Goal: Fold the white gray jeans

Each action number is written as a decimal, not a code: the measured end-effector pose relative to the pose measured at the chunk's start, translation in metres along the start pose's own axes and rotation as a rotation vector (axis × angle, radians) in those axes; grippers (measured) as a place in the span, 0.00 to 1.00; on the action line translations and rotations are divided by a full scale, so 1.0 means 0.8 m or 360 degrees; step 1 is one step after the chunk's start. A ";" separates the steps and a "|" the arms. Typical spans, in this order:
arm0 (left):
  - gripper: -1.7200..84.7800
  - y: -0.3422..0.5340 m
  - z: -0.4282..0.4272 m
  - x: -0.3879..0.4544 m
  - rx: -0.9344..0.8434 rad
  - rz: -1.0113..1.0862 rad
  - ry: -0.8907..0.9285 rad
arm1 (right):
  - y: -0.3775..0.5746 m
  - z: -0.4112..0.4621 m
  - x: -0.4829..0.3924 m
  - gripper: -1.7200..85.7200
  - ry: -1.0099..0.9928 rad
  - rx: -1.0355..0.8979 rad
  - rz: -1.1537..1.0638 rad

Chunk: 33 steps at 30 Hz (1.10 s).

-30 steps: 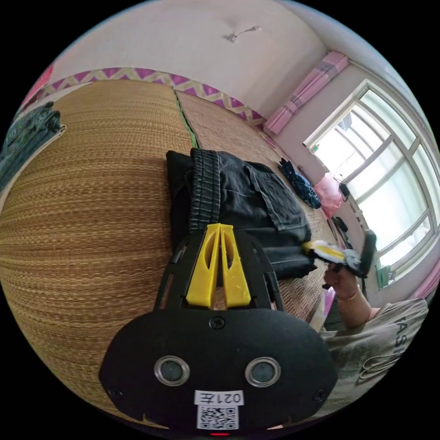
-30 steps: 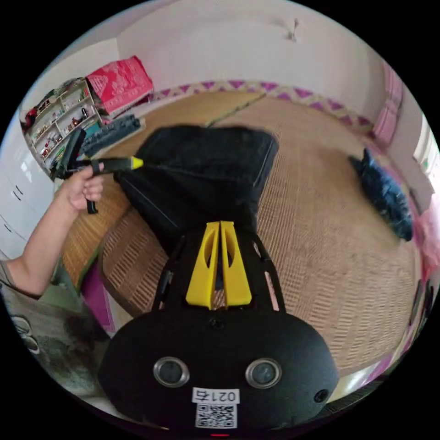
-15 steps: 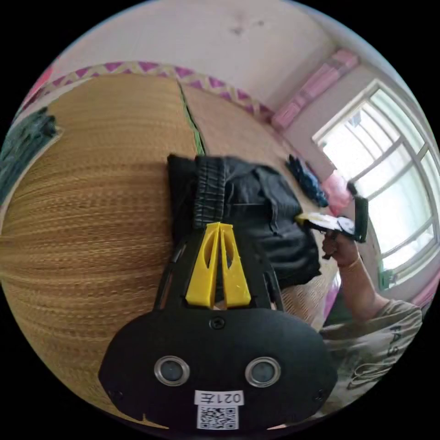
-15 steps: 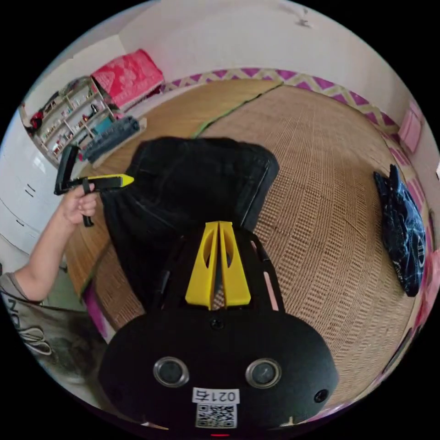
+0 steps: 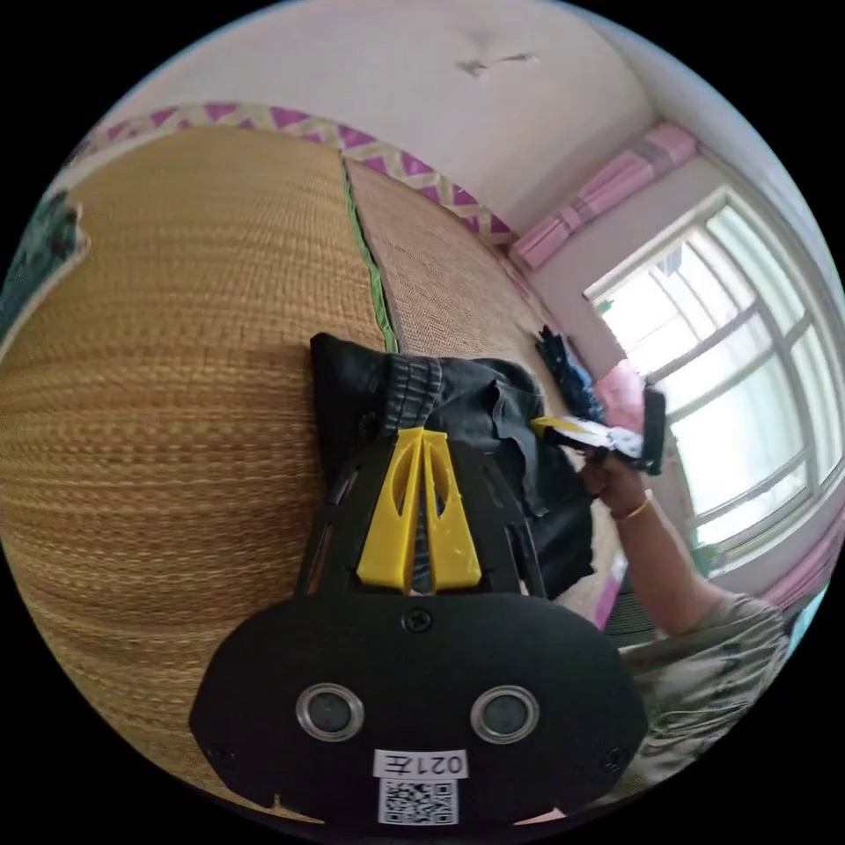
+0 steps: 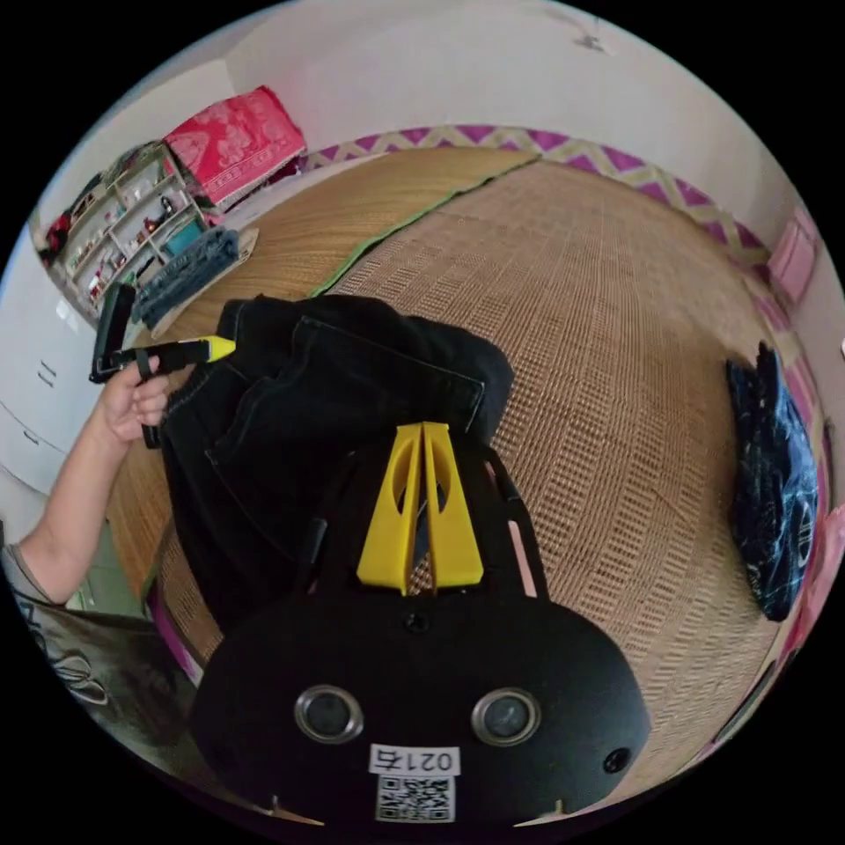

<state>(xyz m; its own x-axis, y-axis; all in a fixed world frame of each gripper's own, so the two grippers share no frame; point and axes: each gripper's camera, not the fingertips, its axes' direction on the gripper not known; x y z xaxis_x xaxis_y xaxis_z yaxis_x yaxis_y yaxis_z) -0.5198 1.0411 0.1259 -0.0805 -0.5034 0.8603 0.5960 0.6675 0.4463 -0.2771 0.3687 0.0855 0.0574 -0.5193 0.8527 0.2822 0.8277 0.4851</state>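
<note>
Dark grey-black jeans (image 6: pixel 343 387) lie bunched on the woven straw mat (image 6: pixel 598 352), one part hanging over its near edge. My left gripper (image 5: pixel 422 436) is shut on the ribbed waistband (image 5: pixel 412 392); it also appears at the jeans' left edge as the left gripper (image 6: pixel 220 349), held by a hand (image 6: pixel 132 405). My right gripper (image 6: pixel 423 431) is shut on a fold of the same jeans. From the other side that right gripper (image 5: pixel 547 426) pinches the far edge of the jeans (image 5: pixel 493 414), gripped by a hand (image 5: pixel 607 475).
A dark blue patterned garment (image 6: pixel 779 493) lies at the mat's right side. Folded blue jeans (image 6: pixel 189 268) rest near a shelf unit (image 6: pixel 114 220). A green seam (image 5: pixel 370 264) splits the mat. A window (image 5: pixel 748 378) and a pink bag (image 5: pixel 620 396) lie beyond.
The jeans, flat on the mat a second ago, are now bunched and drawn towards the mat's near edge. Both grippers have kept their hold.
</note>
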 end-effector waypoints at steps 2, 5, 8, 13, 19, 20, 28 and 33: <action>0.01 -0.002 0.011 -0.006 -0.0018 0.0001 0.0028 | 0.017 0.012 0.011 0.02 0.0003 0.0009 -0.0006; 0.02 0.016 -0.016 -0.024 0.0176 -0.0060 0.0147 | 0.063 -0.001 0.065 0.05 -0.0176 0.0126 0.0131; 0.11 0.028 -0.046 -0.049 0.0228 -0.0054 0.0272 | 0.116 -0.001 0.140 0.14 -0.0467 0.0111 0.0291; 0.18 0.010 -0.004 -0.061 -0.0127 -0.0017 0.0102 | 0.180 0.085 0.211 0.18 -0.0773 -0.0160 0.0430; 0.18 -0.033 0.072 -0.042 -0.0347 -0.0013 0.0114 | 0.232 0.183 0.287 0.17 -0.1178 -0.0149 0.0675; 0.16 -0.041 0.101 -0.034 -0.0451 -0.0011 0.0158 | 0.236 0.207 0.293 0.15 -0.1241 -0.0172 0.0674; 0.08 -0.070 0.134 -0.017 -0.0386 -0.0143 0.0277 | 0.281 0.243 0.355 0.09 -0.1413 -0.0071 0.0678; 0.08 -0.114 0.153 0.078 -0.0387 -0.0117 0.0235 | 0.303 0.159 0.415 0.09 -0.1371 0.0033 0.0593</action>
<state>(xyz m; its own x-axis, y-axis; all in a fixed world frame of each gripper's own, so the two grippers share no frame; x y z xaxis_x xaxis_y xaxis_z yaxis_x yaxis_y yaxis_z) -0.6772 1.0157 0.1691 -0.0240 -0.6318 0.7747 0.7682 0.4843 0.4188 -0.3117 0.4238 0.5105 -0.5903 0.1095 0.7997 0.3707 0.9169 0.1481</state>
